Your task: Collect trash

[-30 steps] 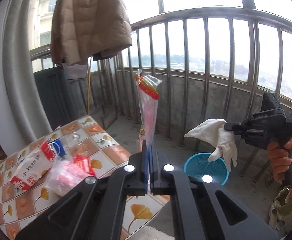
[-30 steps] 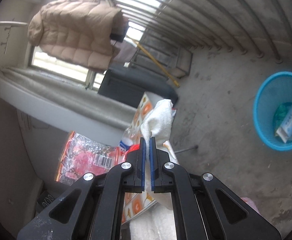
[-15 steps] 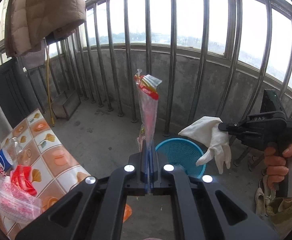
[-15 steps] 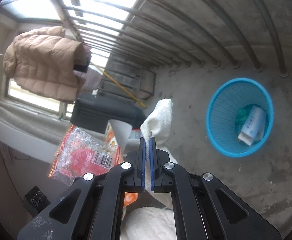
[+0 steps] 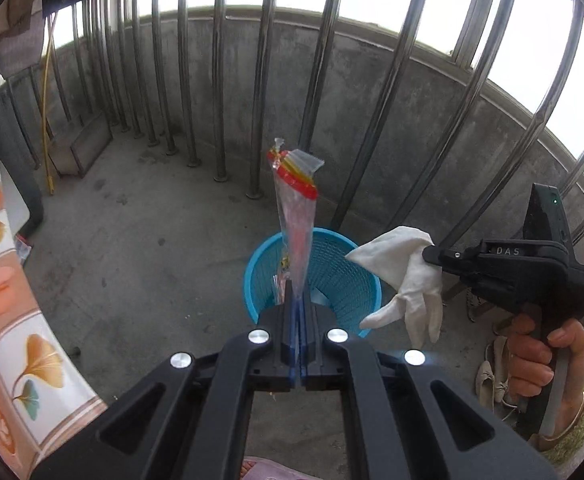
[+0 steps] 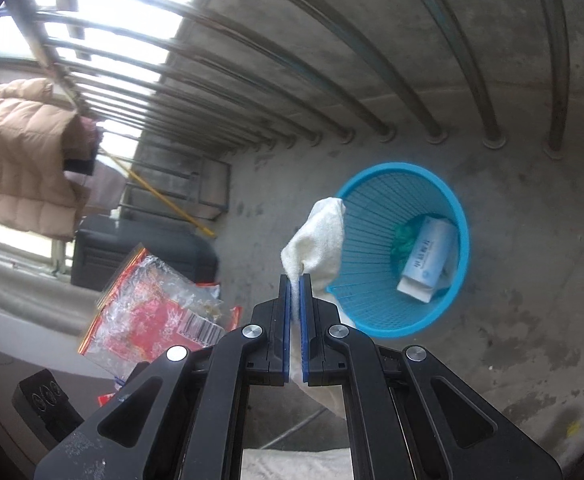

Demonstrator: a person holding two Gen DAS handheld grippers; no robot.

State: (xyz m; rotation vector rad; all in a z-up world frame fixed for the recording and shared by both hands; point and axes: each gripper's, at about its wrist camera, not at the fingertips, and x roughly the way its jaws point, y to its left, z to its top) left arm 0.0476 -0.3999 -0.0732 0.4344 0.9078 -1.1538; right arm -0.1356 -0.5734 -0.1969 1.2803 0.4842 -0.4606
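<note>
Left gripper [image 5: 299,300]: clenched on a wrapper [image 5: 294,216], frame centre, standing up in front of the bin [image 5: 344,276]
Right gripper [image 6: 295,284]: clenched on a glove [image 6: 322,236], frame centre
Bin: blue, on the concrete floor [image 5: 151,248], right of centre in the right view, holding a box [image 6: 426,264]
Table [image 5: 7,320]: tiled, left edge

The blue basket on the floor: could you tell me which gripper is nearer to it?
Hard to say; both hover above the blue basket. The left gripper, holding a plastic wrapper, looks lined up over it. The right gripper, holding a white glove, hangs by its rim.
</note>
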